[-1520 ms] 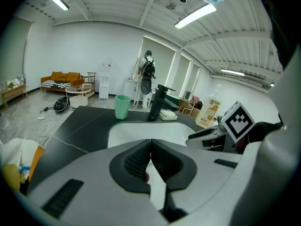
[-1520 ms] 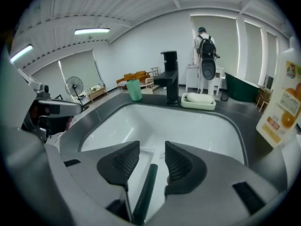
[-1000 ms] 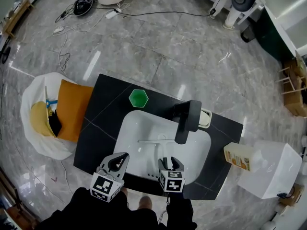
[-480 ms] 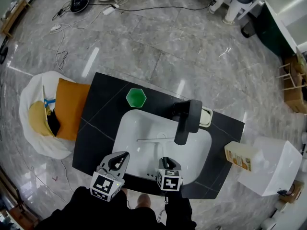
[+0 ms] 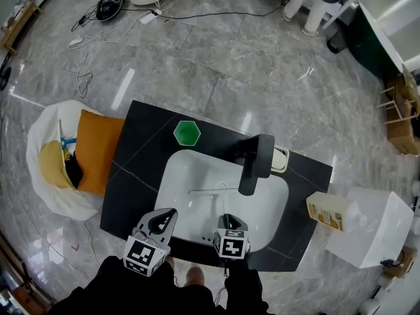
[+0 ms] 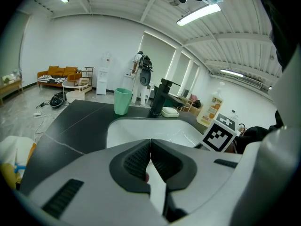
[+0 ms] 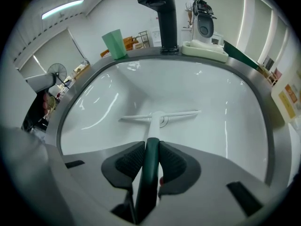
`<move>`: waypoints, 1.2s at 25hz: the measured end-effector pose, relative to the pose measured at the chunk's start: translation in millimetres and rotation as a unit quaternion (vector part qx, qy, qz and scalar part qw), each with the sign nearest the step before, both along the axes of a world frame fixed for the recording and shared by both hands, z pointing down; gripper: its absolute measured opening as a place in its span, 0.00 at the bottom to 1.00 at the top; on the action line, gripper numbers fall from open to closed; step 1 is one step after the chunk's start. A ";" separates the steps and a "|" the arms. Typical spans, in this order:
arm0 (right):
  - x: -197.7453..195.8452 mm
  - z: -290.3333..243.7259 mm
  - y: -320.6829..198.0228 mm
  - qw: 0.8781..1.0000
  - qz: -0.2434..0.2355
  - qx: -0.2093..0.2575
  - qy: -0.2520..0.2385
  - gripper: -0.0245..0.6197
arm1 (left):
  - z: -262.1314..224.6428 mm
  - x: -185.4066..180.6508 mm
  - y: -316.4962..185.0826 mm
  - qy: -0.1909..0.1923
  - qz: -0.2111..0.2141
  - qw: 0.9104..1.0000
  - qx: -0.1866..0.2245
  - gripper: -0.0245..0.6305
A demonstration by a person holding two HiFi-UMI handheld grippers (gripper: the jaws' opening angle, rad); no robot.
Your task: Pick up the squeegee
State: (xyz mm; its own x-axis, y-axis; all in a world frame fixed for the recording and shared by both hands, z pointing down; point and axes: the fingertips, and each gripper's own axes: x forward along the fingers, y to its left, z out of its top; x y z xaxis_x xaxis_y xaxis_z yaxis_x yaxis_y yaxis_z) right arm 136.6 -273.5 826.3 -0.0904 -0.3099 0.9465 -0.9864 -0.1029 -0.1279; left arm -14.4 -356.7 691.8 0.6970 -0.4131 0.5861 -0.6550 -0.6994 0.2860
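Note:
The squeegee (image 7: 159, 117) lies in the white sink (image 7: 235, 102), its white blade across the basin floor near the drain and its dark green handle (image 7: 148, 168) running back toward me. My right gripper (image 7: 151, 146) points steeply down into the basin, and its jaws are closing, with both pads pressed on that handle. In the head view the squeegee (image 5: 211, 190) shows as a thin white bar ahead of the right gripper (image 5: 227, 220). My left gripper (image 5: 165, 216) hovers over the sink's near left rim. Its jaws (image 6: 150, 142) are shut with nothing between them.
A black faucet (image 5: 254, 163) stands at the sink's far side with a soap dish (image 5: 281, 160) beside it. A green cup (image 5: 187, 132) sits on the black counter (image 5: 138, 156). An orange-labelled bottle (image 5: 324, 215) lies at the right, and a white bag with an orange cushion (image 5: 97, 151) at the left.
The right gripper's jaws have gone from wide apart to closed on the squeegee handle. The left gripper has stayed where it was.

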 end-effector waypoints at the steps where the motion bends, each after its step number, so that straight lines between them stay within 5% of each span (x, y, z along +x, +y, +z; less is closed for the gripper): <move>1: 1.3 -2.3 -0.4 1.000 0.001 0.003 0.004 0.21 | -3.2 0.1 0.6 0.002 0.000 1.000 0.002 0.07; 16: 20.7 -94.4 1.6 0.996 0.018 0.088 0.030 0.21 | -81.9 1.0 22.9 0.032 -0.003 0.997 0.066 0.07; 30: 25.4 -215.0 60.6 0.979 0.031 0.195 0.048 0.21 | -178.5 -1.4 98.5 0.065 0.001 0.988 0.140 0.07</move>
State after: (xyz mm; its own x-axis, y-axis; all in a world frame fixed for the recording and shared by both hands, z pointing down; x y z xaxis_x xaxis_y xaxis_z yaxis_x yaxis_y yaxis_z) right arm 162.0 -212.9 611.3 0.0234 -0.6521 0.7578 -0.9892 -0.1247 -0.0768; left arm -15.9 -258.2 513.3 0.7597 -0.5451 0.3546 -0.6241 -0.7644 0.1620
